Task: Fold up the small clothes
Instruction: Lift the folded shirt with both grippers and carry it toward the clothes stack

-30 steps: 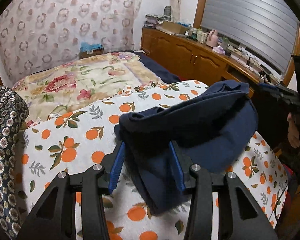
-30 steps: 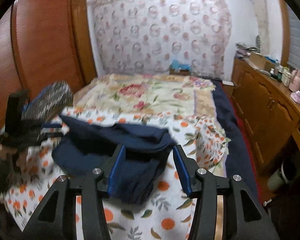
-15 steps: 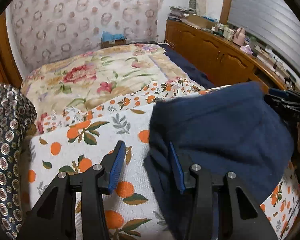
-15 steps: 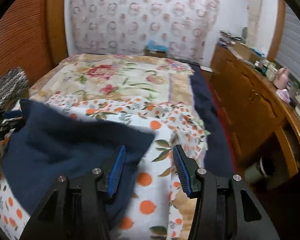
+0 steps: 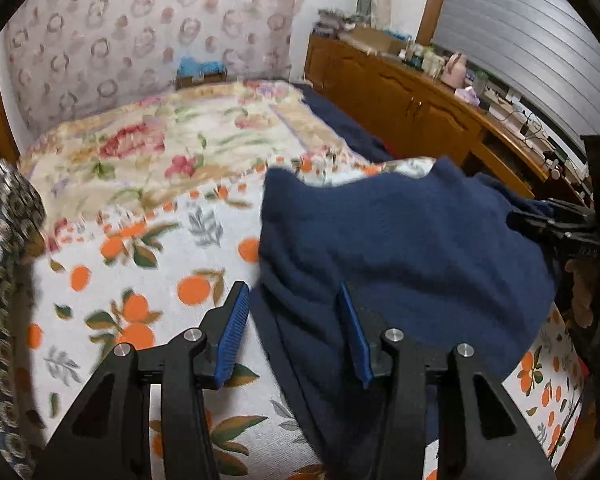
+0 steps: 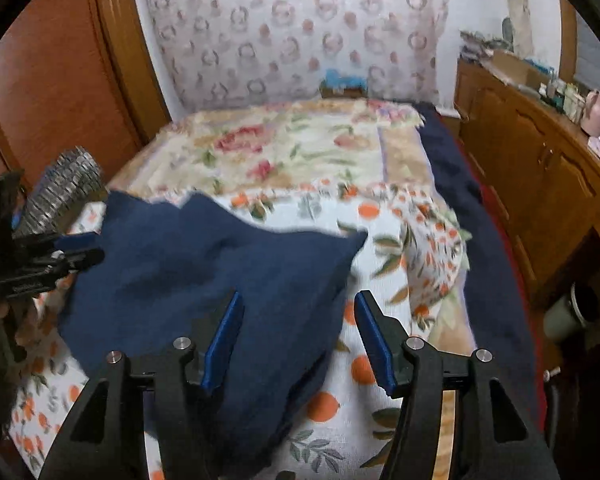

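A fold just laid — both the left gripper (image 5: 294, 330) and right gripper (image 6: 300, 338), whose jaws have just been opening, stand open around the navy garment (image 5: 400, 248) on the bed (image 5: 140, 280) — next, I judge, regrip an edge for the following fold.

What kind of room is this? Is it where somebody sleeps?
Most likely a bedroom. A bed with a flowery quilt fills the middle, a wooden cabinet with small bottles runs along one wall, and a navy garment lies on the orange-print sheet.
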Motion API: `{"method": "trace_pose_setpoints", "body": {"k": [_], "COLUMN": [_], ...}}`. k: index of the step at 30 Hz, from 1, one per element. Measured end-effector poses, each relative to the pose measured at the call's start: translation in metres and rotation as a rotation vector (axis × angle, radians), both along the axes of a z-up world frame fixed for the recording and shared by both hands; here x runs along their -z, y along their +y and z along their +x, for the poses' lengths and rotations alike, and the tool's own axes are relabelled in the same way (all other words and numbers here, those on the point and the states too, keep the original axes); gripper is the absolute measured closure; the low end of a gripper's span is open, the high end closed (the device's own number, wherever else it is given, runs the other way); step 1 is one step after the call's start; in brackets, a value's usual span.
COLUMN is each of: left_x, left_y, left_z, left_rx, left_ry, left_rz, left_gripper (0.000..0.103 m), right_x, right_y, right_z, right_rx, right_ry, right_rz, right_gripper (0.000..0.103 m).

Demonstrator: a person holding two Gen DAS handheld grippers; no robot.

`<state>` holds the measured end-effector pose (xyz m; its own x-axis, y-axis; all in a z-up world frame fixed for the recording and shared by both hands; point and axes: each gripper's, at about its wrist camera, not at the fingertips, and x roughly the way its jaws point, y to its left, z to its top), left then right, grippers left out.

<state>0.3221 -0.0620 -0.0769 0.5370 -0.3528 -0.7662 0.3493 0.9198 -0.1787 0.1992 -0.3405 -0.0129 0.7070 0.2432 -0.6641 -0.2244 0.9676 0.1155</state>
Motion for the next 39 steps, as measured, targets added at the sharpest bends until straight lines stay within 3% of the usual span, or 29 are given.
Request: {"method": "trace_pose_setpoints", "body": {"k": [1,4,13,15,16,18,20,21,23,26,30,39], "left_x": [0.002,0.008,0.009,0.009,0.009,0.008,0.005,0.002,-0.005,-0.021,-0.045,-0.090], "left_y": [-0.001,0.006,0.003,0.002,0.001,0.001,0.001,0.002,0.003,0.000,0.007,0.039], "left_z": [0.000,0.004,0.004,0.004,0.004,0.003,0.002,-0.001,-0.007,-0.022,-0.042,-0.078], "left_rx": [0.000,-0.032,-0.038,-0.018,0.004,0.007,0.013,0.017,0.017,0.036,0.048,0.005], "left_ry": [0.012,0.031,0.038,0.040,0.049,0.057,0.051,0.037,0.015,-0.042,-0.099,-0.227], "left_rz": [-0.007,-0.017,-0.044,-0.052,-0.069,-0.080,-0.083,-0.084,-0.087,-0.084,-0.150,-0.204], "left_gripper": [0.055,0.035,0.034,0.039,0.048,0.055,0.074,0.079,0.091,0.094,0.094,0.095], "right_x": [0.006,0.012,0.014,0.016,0.017,0.020,0.021,0.021,0.019,0.011,-0.005,-0.039], "right_y": [-0.001,-0.007,-0.019,-0.021,-0.021,-0.021,-0.020,-0.019,-0.017,-0.009,0.002,0.030], "right_z": [0.002,0.008,0.030,0.032,0.033,0.031,0.030,0.029,0.026,0.017,-0.003,-0.029], "right_rx": [0.003,0.013,-0.013,-0.012,-0.016,-0.035,-0.050,-0.056,-0.051,-0.043,-0.053,-0.108], "right_ry": [0.017,0.056,0.108,0.103,0.102,0.108,0.109,0.104,0.081,0.021,-0.074,-0.219], "right_rz": [0.006,0.056,0.204,0.208,0.207,0.228,0.234,0.230,0.210,0.165,0.115,0.074], "right_gripper": [0.043,0.043,0.043,0.043,0.047,0.055,0.064,0.066,0.080,0.086,0.087,0.088]}}
